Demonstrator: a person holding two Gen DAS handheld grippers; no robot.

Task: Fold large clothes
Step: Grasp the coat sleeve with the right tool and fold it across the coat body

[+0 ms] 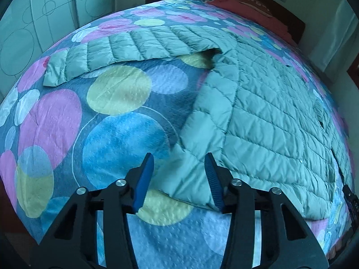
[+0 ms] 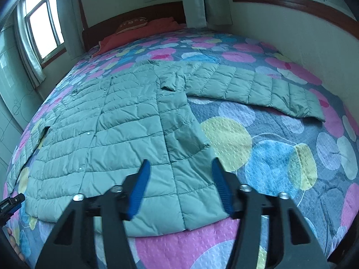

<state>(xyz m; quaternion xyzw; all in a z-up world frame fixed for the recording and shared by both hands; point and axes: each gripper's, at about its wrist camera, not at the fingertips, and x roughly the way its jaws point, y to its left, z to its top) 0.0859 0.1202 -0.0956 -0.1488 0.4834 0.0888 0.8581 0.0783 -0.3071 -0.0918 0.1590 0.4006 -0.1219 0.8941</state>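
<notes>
A pale green quilted jacket (image 1: 269,116) lies spread flat on the bed, one sleeve (image 1: 125,49) stretched out to the left. My left gripper (image 1: 179,157) hovers over the jacket's near left hem corner, blue fingers (image 1: 143,179) apart and fabric beneath the gap, not pinched. In the right wrist view the same jacket (image 2: 112,130) fills the middle, its other sleeve (image 2: 258,87) reaching right. My right gripper (image 2: 181,163) stands open above the near right hem corner, with the pads clear of the cloth.
The bedspread (image 1: 121,134) has big coloured circles. A red blanket and brown pillow (image 2: 134,29) lie by the dark headboard. A wall (image 2: 303,33) runs along the bed's right side, a wardrobe (image 1: 33,22) stands to the left, and windows (image 2: 42,29) are behind.
</notes>
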